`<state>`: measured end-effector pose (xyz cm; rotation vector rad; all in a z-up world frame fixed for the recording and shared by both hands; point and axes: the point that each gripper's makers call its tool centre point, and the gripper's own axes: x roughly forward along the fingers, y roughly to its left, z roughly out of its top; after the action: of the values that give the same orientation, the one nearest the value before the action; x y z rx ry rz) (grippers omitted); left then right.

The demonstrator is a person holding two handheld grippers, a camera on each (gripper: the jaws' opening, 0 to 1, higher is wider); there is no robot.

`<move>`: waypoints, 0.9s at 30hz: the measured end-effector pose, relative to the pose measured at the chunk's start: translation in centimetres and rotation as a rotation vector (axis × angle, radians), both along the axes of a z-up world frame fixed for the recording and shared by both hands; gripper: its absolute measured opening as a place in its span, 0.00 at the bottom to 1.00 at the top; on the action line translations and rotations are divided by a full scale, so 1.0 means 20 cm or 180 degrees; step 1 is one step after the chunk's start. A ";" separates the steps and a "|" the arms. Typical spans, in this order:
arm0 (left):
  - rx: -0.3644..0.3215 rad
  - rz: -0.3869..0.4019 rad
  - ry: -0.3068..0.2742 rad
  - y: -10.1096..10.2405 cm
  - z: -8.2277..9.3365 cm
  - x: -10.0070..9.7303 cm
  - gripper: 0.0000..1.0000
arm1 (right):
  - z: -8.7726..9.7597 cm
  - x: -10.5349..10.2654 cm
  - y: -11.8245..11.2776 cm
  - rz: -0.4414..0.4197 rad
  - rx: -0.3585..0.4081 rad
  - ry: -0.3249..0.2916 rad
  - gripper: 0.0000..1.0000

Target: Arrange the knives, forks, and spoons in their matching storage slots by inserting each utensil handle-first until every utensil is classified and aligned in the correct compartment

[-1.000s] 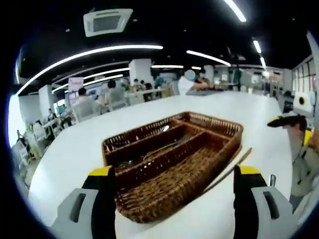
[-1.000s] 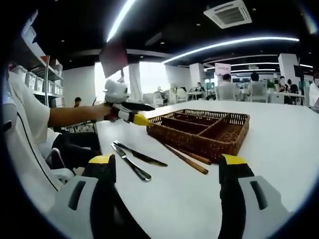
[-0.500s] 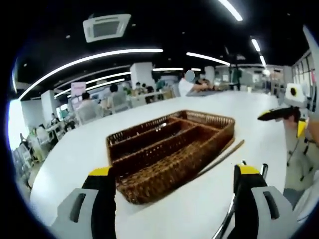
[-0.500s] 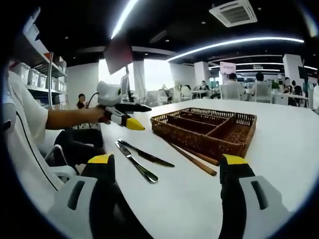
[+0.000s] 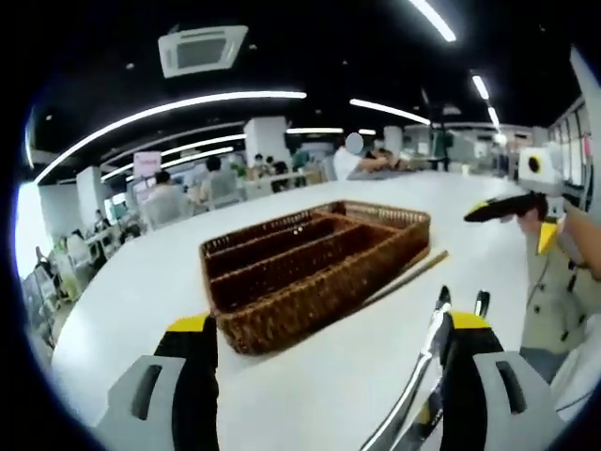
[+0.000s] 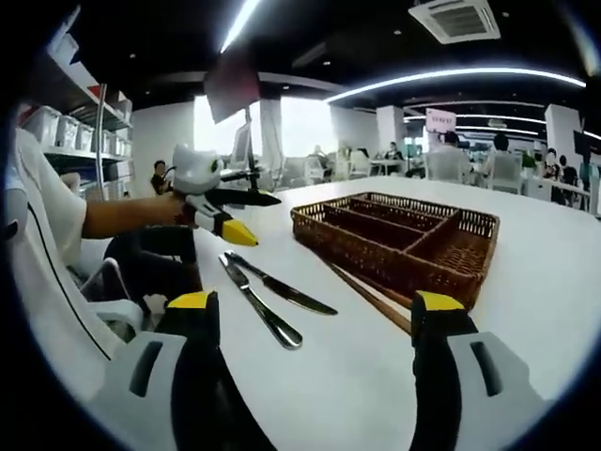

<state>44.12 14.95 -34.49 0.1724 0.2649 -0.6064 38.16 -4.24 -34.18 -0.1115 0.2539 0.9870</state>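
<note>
brown woven wicker cutlery tray [image 5: 315, 263] [image 6: 399, 241] with long slots and one short cross slot sits on the white tabletop [image 5: 141, 291] [image 6: 554, 310], mid-scene. contents of the slots too dim to tell. just beside the tray's near long side lies a pair of brown wooden chopsticks [image 6: 368, 296] [image 5: 408, 275], along the tray wall. nearer the person, apart from the tray, two silver metal table knives [image 6: 266, 296] lie side by side on the tabletop; in the left gripper view their ends [image 5: 441, 315] poke up next to the right jaw.

left hand-held gripper [image 5: 329, 371] has yellow-tipped black jaws spread apart, nothing between them, tray beyond the gap. it also shows in the right gripper view [image 6: 235, 214], held out by a bare forearm [image 6: 127, 214] above the knives, left of the tray; from there cannot tell its jaw state.

right hand-held gripper [image 6: 305, 349] jaws wide apart, holding nothing, over bare tabletop near the knives; seen at far right in the left gripper view [image 5: 507, 205].

background: seated people, ceiling strip lights.
</note>
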 end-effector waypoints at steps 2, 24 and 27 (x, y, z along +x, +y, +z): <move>-0.0001 -0.0007 -0.0008 0.00 0.00 -0.02 1.00 | 0.00 0.01 0.02 0.0038 -0.0034 -0.0012 0.85; 0.0032 -0.0008 -0.0010 0.03 -0.11 -0.13 0.99 | -0.13 0.17 0.29 0.0841 -0.0899 -0.0223 0.61; 0.0040 -0.0016 -0.0024 0.03 -0.10 -0.14 0.98 | -0.20 0.16 0.30 0.1084 -0.1097 -0.0203 0.53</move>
<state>41.37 15.54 -36.51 0.1876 0.2611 -0.6090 41.34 1.86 -38.10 -0.5132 0.3523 1.2680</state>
